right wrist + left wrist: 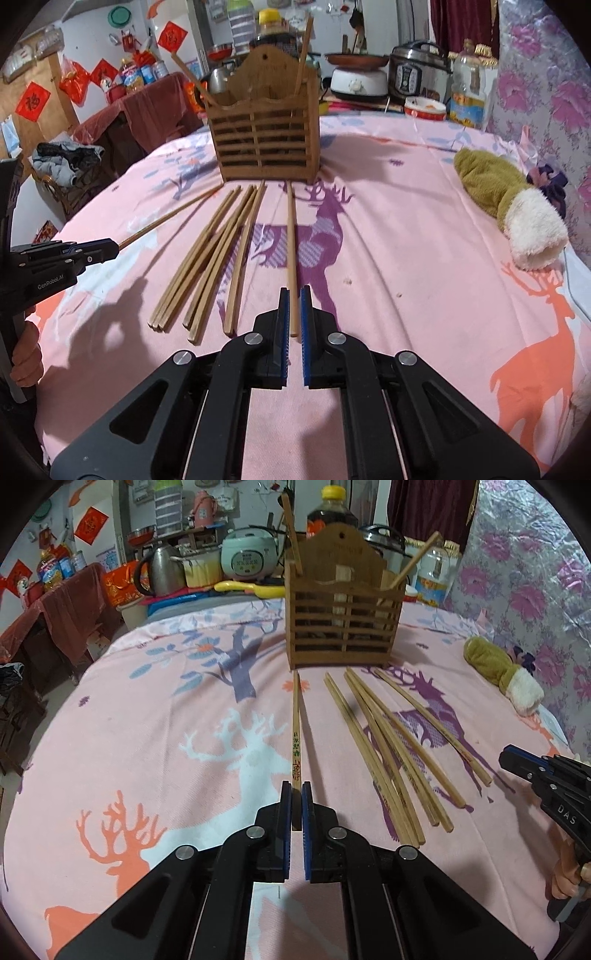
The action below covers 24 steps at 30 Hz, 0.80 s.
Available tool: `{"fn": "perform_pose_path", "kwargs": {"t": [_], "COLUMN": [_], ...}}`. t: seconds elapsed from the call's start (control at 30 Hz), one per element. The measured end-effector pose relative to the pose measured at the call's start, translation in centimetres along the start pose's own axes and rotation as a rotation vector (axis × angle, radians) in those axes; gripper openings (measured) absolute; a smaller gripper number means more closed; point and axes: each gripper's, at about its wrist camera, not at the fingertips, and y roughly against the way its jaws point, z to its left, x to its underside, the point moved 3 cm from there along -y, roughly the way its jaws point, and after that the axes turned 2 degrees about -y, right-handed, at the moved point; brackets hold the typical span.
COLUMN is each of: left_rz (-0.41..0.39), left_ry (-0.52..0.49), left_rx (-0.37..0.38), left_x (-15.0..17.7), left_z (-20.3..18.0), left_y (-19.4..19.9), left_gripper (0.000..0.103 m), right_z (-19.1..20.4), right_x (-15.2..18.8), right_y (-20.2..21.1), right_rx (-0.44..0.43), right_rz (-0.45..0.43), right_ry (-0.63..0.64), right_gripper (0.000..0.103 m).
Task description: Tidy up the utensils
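Note:
A slatted wooden utensil holder (pixel 340 627) (pixel 264 144) stands on the pink deer-print cloth, with a chopstick leaning out at each end. My left gripper (pixel 296 797) (pixel 112 246) is shut on the near end of a printed chopstick (pixel 296 731) (pixel 170 216), whose far tip points at the holder's base. My right gripper (pixel 294 314) (pixel 504 757) is shut around the near end of the rightmost chopstick (pixel 291 240) (pixel 436 727), which still lies along the cloth. Several loose chopsticks (pixel 384 760) (pixel 214 258) lie fanned between the two grippers.
A green and white plush toy (pixel 509 199) (pixel 498 668) lies on the cloth at the right. Behind the table stand a rice cooker (pixel 249 557), a kettle (pixel 162 568), a pressure cooker (pixel 417 77) and bottles. A hand (pixel 26 354) holds the left gripper's handle.

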Motion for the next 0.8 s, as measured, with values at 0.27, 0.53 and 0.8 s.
{"fn": "perform_pose_path", "kwargs": {"t": [0.27, 0.53, 0.8], "left_rz": [-0.099, -0.092, -0.088], "left_ry": [0.0, 0.008, 0.008], "left_rx": [-0.018, -0.013, -0.013], "left_x": [-0.5, -0.6, -0.6], "left_z": [0.2, 0.3, 0.3], "left_y": [2.4, 2.3, 2.1], "left_gripper": [0.006, 0.006, 0.006], "right_z": [0.6, 0.6, -0.1], "right_x": [-0.2, 0.5, 1.4], "right_y": [0.2, -1.2, -3.5], "right_rx": [-0.03, 0.016, 0.0], "right_rz": [0.007, 0.065, 0.158], "right_ry": [0.036, 0.055, 0.008], "right_gripper": [0.011, 0.03, 0.007]}}
